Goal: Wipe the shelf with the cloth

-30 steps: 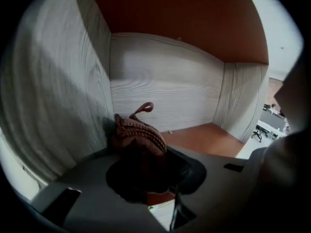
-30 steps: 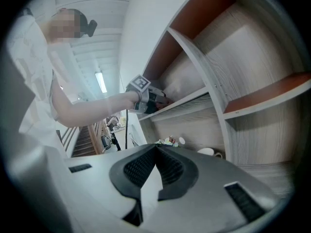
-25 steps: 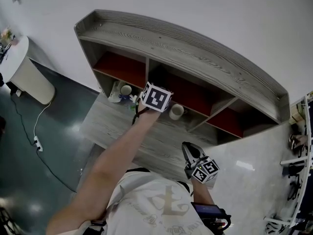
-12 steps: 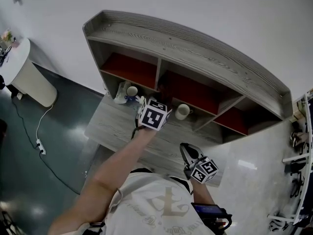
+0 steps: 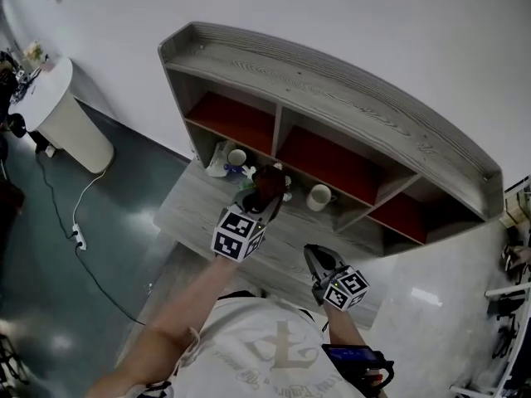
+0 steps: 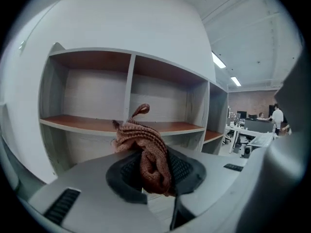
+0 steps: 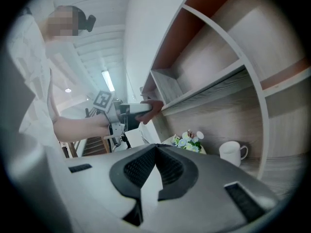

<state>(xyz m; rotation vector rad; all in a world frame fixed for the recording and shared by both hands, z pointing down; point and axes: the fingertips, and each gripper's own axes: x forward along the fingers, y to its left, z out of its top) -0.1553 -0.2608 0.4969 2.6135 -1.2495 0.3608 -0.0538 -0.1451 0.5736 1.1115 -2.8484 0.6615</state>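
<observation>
Now: L tongs clamped on brown cloth, held just in front of shelf, by the middle compartment's board edge; contact unclear. R tongs together, nothing betw. them, low over tabletop. White mug on tabletop under shelf.

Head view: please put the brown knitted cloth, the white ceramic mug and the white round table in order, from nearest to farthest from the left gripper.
1. The brown knitted cloth: clamped in the jaws of the left gripper.
2. The white ceramic mug: on the grey wooden desk, to the gripper's right.
3. The white round table: far off to the left, across the dark floor.
</observation>
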